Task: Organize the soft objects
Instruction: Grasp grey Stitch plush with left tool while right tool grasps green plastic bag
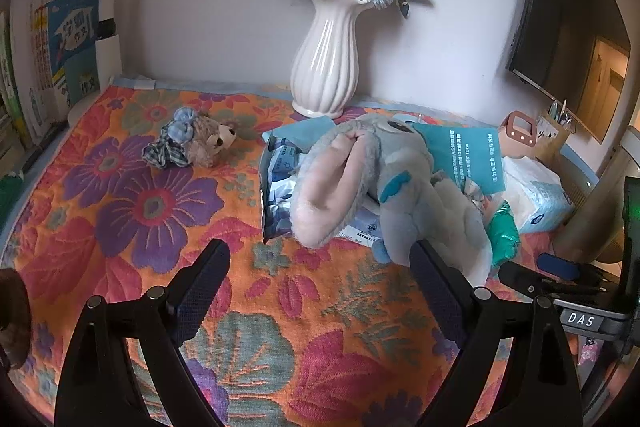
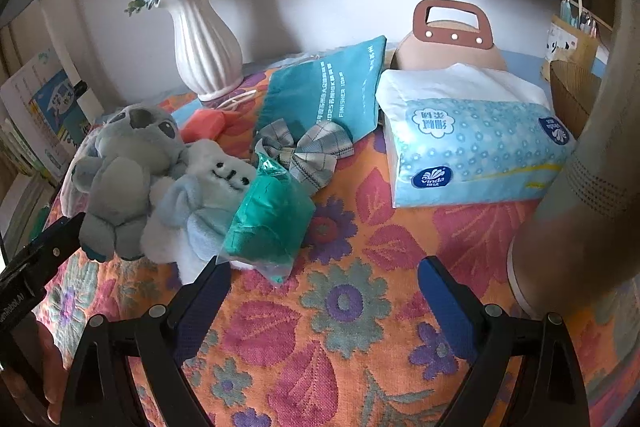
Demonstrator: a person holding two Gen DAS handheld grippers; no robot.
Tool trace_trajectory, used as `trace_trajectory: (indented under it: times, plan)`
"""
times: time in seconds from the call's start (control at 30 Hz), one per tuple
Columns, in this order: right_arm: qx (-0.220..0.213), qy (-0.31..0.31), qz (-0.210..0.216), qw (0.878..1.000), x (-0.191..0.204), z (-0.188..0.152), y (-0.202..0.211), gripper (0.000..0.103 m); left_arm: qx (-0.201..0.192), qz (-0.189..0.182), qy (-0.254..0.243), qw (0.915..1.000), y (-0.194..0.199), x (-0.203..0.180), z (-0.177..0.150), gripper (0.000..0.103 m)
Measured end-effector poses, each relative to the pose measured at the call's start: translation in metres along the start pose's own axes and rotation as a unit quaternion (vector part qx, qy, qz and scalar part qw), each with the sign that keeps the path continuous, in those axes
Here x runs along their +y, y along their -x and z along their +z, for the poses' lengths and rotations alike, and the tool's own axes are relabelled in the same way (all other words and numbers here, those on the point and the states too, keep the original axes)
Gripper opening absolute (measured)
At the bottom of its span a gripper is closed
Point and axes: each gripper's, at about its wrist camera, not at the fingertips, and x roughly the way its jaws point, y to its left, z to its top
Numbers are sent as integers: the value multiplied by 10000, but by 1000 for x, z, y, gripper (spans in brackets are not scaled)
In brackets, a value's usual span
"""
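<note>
Landmark: white ribbed vase (image 1: 325, 59) with blue and white artificial flowers, at the back of the worktop against the pale wall.

Blue-grey long-eared plush (image 1: 384, 183) sits just in front and right of the vase, upright, leaning on a white-and-blue plush (image 2: 204, 203); its pink-lined ear droops toward the camera in the left wrist view. Long axis roughly vertical, face turned toward the right gripper.

Small brown teddy bear (image 1: 204, 143) with a blue checked bow lies left of the vase, well apart from the other toys, long axis across the worktop, head pointing toward the vase.

Right of the vase: teal pouch (image 2: 332, 91), checked bow (image 2: 308, 151), green bagged item (image 2: 268, 223), tissue pack (image 2: 472, 147).

Worktop covered by an orange floral cloth (image 1: 168, 211). Books (image 1: 52, 67) stand far left of the vase; a dark monitor (image 1: 568, 27) hangs right.

Left gripper (image 1: 320, 267): jaws apart, empty. Right gripper (image 2: 324, 279): jaws apart, empty.
</note>
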Motion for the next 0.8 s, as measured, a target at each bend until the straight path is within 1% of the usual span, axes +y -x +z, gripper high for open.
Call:
trace_trajectory:
  times: [0.13, 0.2, 0.3, 0.4, 0.47, 0.53, 0.6, 0.67, 0.77, 0.8]
  plan:
    - [-33, 23, -43, 10000, 1, 0, 1, 94, 29, -153, 63, 9999, 0, 4, 1, 91]
    - [-114, 48, -34, 9999, 3, 0, 4, 94, 41, -290, 93, 9995, 2, 5, 1, 91]
    - [-234, 170, 0, 9996, 7, -1, 8, 94, 196, -781, 279, 9964, 6, 9, 6, 91]
    - [-241, 282, -23, 9993, 12, -2, 8, 94, 363, -1456, 512, 9873, 11, 11, 18, 91]
    - [-259, 305, -11, 9992, 12, -2, 9, 94, 475, -1714, 539, 9826, 12, 7, 31, 91]
    - [-280, 284, 42, 9992, 10, -2, 10, 94, 518, -1817, 580, 9803, 8, 3, 40, 91]
    - [-288, 238, 116, 9992, 8, -3, 11, 94, 660, -1764, 506, 9808, -2, -4, 47, 91]
    - [-260, 200, 191, 9993, 6, -2, 10, 94, 921, -1361, 336, 9858, -20, -16, 52, 90]
    - [-189, 177, 283, 9993, 4, -3, 8, 94, 1013, -1090, 325, 9883, -40, -24, 54, 90]
    - [-188, 177, 308, 9992, 4, -3, 8, 94, 1018, -958, 319, 9897, -45, -26, 53, 80]
